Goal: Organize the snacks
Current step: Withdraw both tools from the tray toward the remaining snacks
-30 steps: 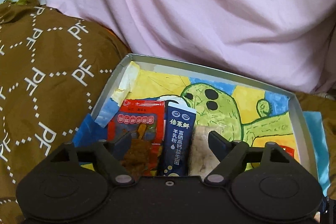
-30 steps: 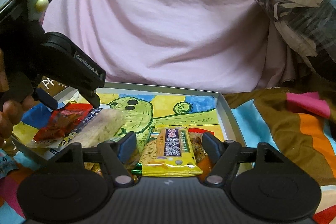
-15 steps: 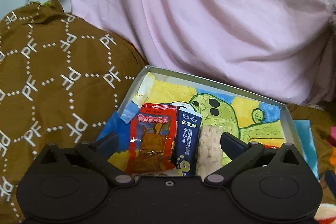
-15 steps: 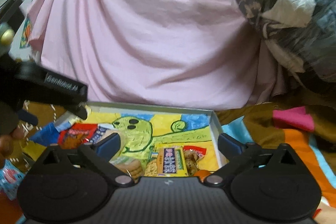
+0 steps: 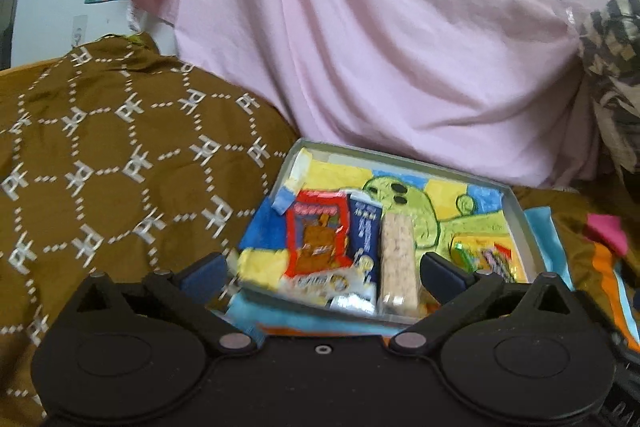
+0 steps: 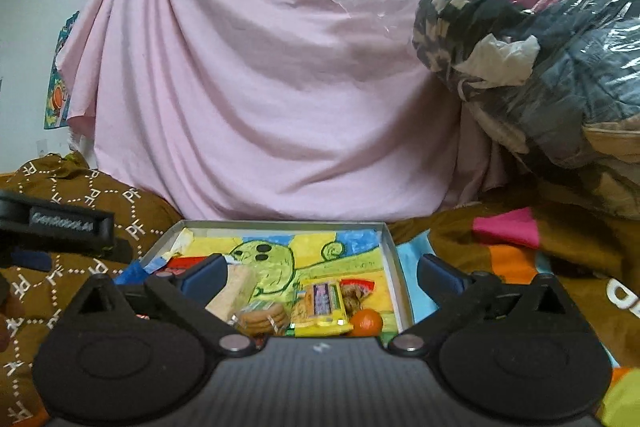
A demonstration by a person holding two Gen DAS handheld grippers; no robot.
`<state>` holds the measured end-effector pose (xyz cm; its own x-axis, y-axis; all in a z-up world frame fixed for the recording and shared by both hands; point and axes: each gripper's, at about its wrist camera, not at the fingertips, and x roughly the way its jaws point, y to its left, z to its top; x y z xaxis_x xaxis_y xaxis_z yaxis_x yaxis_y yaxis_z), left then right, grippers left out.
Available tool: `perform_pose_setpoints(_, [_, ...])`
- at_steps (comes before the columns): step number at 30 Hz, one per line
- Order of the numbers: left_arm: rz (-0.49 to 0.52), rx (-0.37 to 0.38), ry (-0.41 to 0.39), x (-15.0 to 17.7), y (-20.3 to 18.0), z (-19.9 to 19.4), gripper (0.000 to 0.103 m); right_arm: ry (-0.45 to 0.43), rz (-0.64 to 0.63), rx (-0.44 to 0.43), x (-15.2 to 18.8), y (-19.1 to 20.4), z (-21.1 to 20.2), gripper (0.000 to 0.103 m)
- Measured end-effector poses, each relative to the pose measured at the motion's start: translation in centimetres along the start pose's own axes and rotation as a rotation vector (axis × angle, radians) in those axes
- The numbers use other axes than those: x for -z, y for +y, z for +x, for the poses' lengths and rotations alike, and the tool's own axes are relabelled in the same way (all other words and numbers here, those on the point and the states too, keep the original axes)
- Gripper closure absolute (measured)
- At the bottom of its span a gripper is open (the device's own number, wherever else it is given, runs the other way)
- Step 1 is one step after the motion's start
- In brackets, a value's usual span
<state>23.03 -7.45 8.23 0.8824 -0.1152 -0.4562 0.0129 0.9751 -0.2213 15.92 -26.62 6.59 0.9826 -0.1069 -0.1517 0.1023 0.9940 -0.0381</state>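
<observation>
Matte black plastic on the left gripper [image 5: 323, 269]: two round housings, angled linkage arms with triangular cutouts, silver pivot screws, a small ringed hole at centre, dark blue fingers [image 5: 204, 271]. Same build on the right gripper [image 6: 322, 271], with a ribbed grey deck and tiny white mark. White lettering on the left unit's side, too blurred to read.

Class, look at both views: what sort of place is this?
Probably a bedroom or similar home room: a brown patterned quilt, a draped pink sheet and a plastic-wrapped bundle of bedding surround the snack tray.
</observation>
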Motion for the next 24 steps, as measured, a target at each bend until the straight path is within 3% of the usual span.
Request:
perform_pose_setpoints(9, [0.023,-0.018,0.011,3.4,2.3,-4.0,0.001,0.112,0.056,-0.006,1.7,-0.5,-3.5,0.0])
perform_pose_setpoints(24, [0.078,-0.051,0.087,10.3,6.2,-7.6,0.001,0.326,0.059,-0.103,5.2,2.1,-8.9,0.0])
